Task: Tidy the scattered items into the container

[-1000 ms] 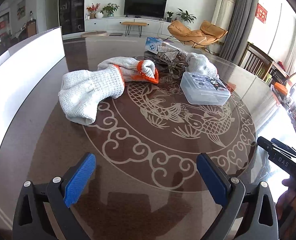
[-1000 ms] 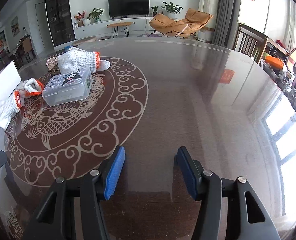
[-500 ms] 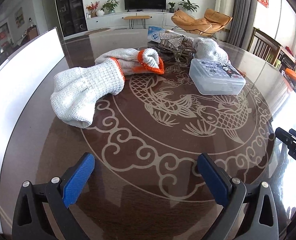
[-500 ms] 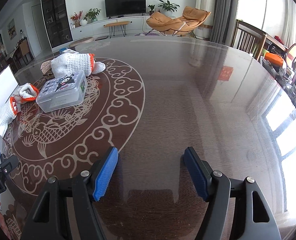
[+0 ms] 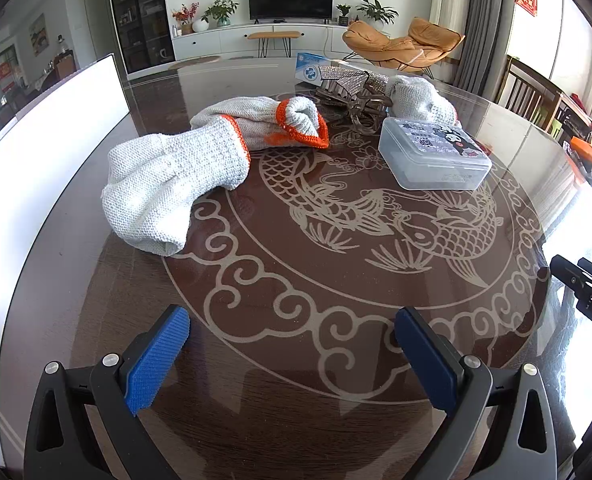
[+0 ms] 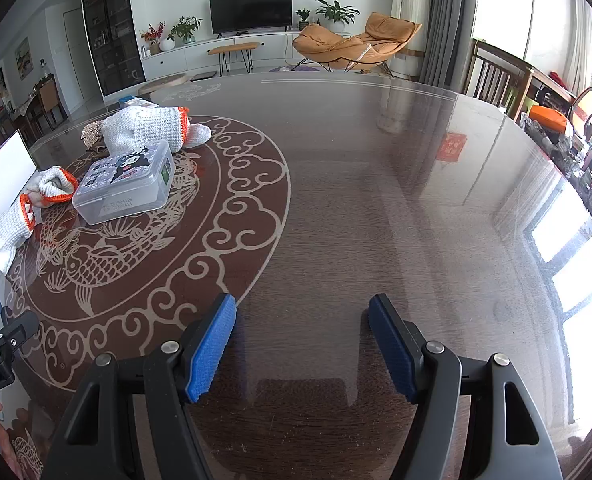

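Evidently we hold both tools back from the clutter, ready to reach: our left gripper (image 5: pixel 291 344) stands wide with nothing between its pads, aimed at the nearest knitted glove (image 5: pixel 175 184), and our right gripper (image 6: pixel 302 344) stands wide and bare over open desk (image 6: pixel 376 200). A second glove (image 5: pixel 279 124) with an orange cuff lies just behind the first, a clear lidded box (image 5: pixel 434 154) sits to its right, and a third glove (image 5: pixel 422 98) rests beyond a glittery object (image 5: pixel 348 84). A white wall (image 5: pixel 35 152), probably the container, rises at the left. We work on glossy dark wood inlaid with a fish, in a bright living room.
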`<state>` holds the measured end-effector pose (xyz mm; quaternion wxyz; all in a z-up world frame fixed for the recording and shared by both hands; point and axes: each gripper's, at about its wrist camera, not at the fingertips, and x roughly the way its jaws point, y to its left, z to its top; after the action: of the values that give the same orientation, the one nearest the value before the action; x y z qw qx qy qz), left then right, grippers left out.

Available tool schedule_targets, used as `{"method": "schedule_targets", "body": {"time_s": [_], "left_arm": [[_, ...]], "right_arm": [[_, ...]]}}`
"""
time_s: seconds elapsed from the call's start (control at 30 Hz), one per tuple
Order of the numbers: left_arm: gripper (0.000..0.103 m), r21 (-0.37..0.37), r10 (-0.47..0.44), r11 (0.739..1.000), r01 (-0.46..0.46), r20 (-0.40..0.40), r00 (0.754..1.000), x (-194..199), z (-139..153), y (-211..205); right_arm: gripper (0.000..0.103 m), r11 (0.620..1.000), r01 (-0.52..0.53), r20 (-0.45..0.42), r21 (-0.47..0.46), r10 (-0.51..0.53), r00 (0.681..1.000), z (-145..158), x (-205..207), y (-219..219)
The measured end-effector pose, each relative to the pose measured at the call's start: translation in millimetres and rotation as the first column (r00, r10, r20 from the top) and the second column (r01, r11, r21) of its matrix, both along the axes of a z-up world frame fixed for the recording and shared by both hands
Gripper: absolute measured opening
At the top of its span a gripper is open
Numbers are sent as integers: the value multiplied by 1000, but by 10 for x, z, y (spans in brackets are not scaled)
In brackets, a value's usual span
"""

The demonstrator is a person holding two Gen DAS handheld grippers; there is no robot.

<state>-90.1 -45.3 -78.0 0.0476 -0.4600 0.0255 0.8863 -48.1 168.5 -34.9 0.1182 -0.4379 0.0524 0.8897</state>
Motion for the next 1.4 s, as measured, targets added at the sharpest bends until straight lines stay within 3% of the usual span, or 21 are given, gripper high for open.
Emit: {"method": "schedule_targets", "body": {"time_s": [1.4], "left_arm": [[103, 9, 4, 1000, -4, -3, 1000, 28, 12, -29]], "right_arm": [[70, 1000, 0, 0, 0, 0, 1000, -2, -3, 2]]}}
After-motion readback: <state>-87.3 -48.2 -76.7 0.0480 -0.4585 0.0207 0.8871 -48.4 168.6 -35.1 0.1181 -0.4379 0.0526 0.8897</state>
